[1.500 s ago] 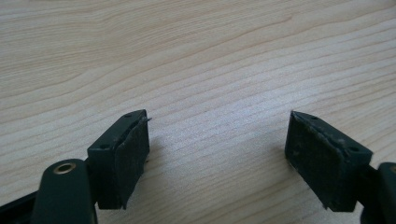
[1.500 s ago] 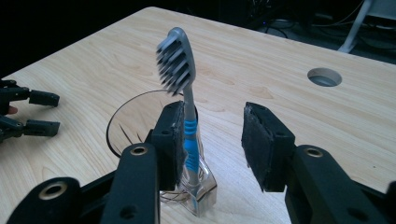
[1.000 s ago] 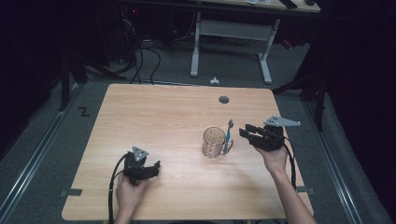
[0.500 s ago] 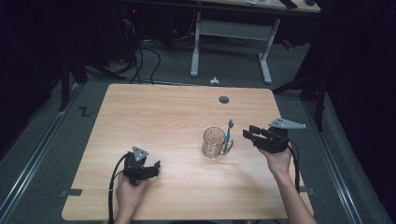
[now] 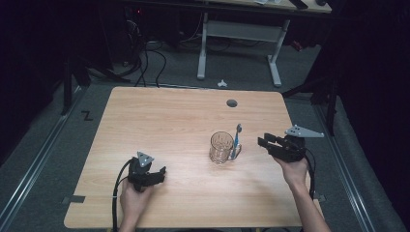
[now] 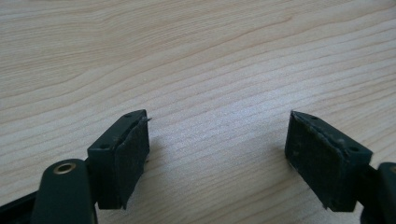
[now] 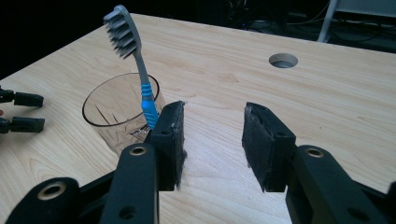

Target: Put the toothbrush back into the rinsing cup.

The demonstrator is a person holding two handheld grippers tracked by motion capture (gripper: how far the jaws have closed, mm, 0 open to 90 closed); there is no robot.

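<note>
toothbrush (image 7: 140, 74) stands in glass (image 7: 114, 116); right gripper (image 7: 212, 135) fingers apart beside.

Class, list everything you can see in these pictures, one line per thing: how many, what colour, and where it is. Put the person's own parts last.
Glass: one, clear, upright on the table, right of centre.
Toothbrush: one, grey with blue grip, standing bristles-up in the glass, leaning on its rim.
Table: one, light wood.
Cable hole: one, round, far part of the table.
Desk frame: one, white, on the floor beyond the table.
Left tool: one, black, open, low over the near left of the table.
Right tool: one, black, open, just right of the glass.
Hands: two, each holding a tool.
</note>
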